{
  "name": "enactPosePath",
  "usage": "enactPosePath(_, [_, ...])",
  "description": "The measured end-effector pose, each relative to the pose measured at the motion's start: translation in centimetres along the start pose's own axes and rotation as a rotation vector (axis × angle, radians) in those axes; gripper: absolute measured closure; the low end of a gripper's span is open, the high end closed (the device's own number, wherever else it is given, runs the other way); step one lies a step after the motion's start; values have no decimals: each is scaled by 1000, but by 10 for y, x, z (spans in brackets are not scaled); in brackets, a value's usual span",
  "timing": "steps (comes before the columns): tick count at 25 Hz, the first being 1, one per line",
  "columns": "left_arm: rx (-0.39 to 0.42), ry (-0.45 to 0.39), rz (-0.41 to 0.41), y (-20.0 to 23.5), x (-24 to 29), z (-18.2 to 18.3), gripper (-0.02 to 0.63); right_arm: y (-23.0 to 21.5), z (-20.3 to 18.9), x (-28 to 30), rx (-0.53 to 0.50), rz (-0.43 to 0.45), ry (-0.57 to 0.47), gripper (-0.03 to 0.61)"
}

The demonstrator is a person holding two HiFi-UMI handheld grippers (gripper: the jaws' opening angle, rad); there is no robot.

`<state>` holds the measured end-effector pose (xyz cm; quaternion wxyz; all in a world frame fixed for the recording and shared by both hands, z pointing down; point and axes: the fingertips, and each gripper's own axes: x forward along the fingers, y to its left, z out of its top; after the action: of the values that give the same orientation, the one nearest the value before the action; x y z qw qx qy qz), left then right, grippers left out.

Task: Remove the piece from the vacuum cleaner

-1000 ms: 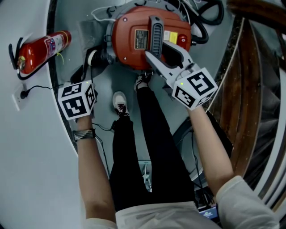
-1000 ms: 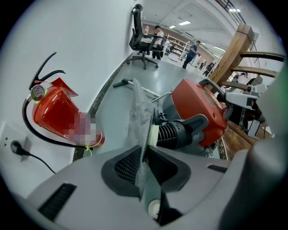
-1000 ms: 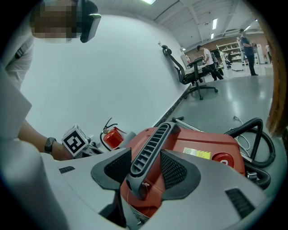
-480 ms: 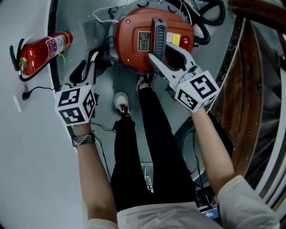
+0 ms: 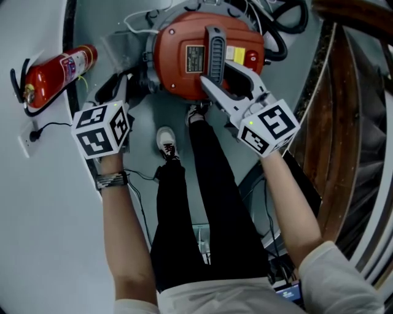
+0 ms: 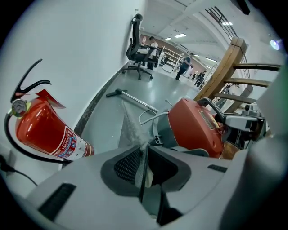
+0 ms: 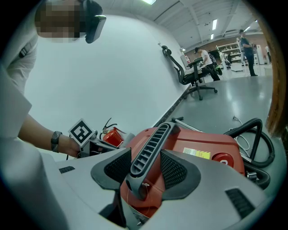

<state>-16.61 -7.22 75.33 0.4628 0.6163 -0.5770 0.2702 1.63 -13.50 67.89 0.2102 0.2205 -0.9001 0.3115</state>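
The red vacuum cleaner (image 5: 184, 61) lies on the floor ahead of my feet, its grey ribbed handle (image 5: 215, 52) facing up. My right gripper (image 5: 216, 72) is shut on that handle (image 7: 150, 143), one pad on each side. My left gripper (image 5: 126, 81) is at the vacuum's left side, pointing steeply down. A thin grey mesh-like sheet (image 6: 130, 128) stands edge-on between its jaws (image 6: 145, 164); they have just been closing and now pinch it. The sheet runs toward the vacuum's grey collar (image 6: 164, 134).
A red fire extinguisher (image 5: 55, 70) lies by the curved white wall at the left. A black hose (image 5: 288, 18) coils behind the vacuum. Wooden stair rails (image 5: 344, 122) rise on the right. The person's shoes (image 5: 164, 140) stand just below the vacuum. A metal wand (image 6: 135, 99) lies farther off.
My left gripper has shifted a little left and up, away from the vacuum's side. The right gripper has stayed on the handle.
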Motion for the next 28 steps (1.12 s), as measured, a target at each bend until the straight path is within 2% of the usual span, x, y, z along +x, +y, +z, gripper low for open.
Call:
enactPosePath(3, [-32,-8,0,-1,0,0,577,0,1,0,-2,-1,-2,380])
enactPosePath(7, [-73,-16,35,2,-1,-1,581,0,0,0,-1,-1,-1,380])
enactPosePath(13, [-184,-38,100,10,-4,-2,583,0,0,0,1,2,0,380])
enactPosePath(16, [-203,-45,118,13,-5,-3,583,0,0,0,1,2,0,380])
enactPosePath(24, [-249,-66,126,16,-7,-4,584,0,0,0,-1,0,-2,380])
enactPosePath(28, [-309,-79,120,18,-6,-6,583,0,0,0,-2,0,-3,380])
